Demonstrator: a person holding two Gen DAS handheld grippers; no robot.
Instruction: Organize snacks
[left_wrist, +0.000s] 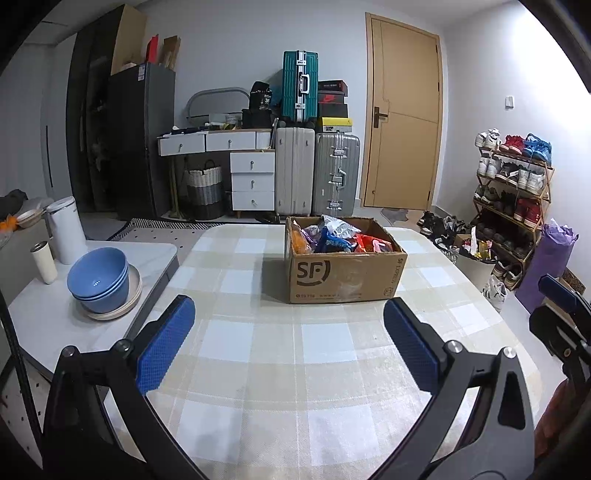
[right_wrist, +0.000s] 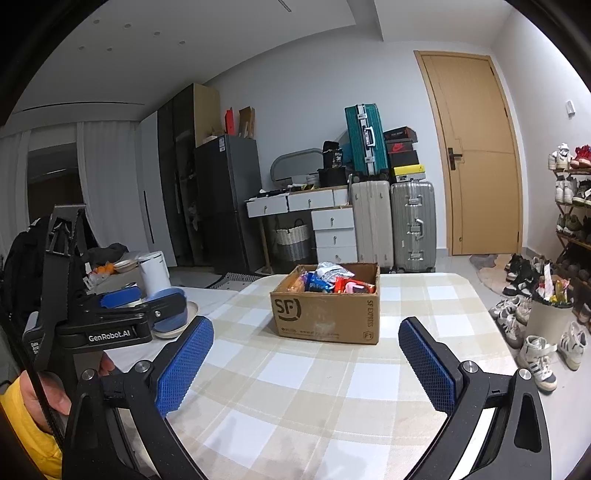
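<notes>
— Left claw (left_wrist: 289, 345) first: how does it stand?
— Fingers spread wide, holding nothing, hovering over the checked bench (left_wrist: 258, 369) on the near side of the cardboard box (left_wrist: 345, 275).
— And the right claw (right_wrist: 306, 363)?
— Also wide apart and empty, near side of the box too.
— Where are the snacks (left_wrist: 334, 238)?
— Piled inside the box, which sits on the bench toward its far edge.
— Anything beside the box?
— Well to its left, stacked blue bowls (left_wrist: 99, 278) on a plate, with a white kettle (left_wrist: 68, 230) behind them.
</notes>
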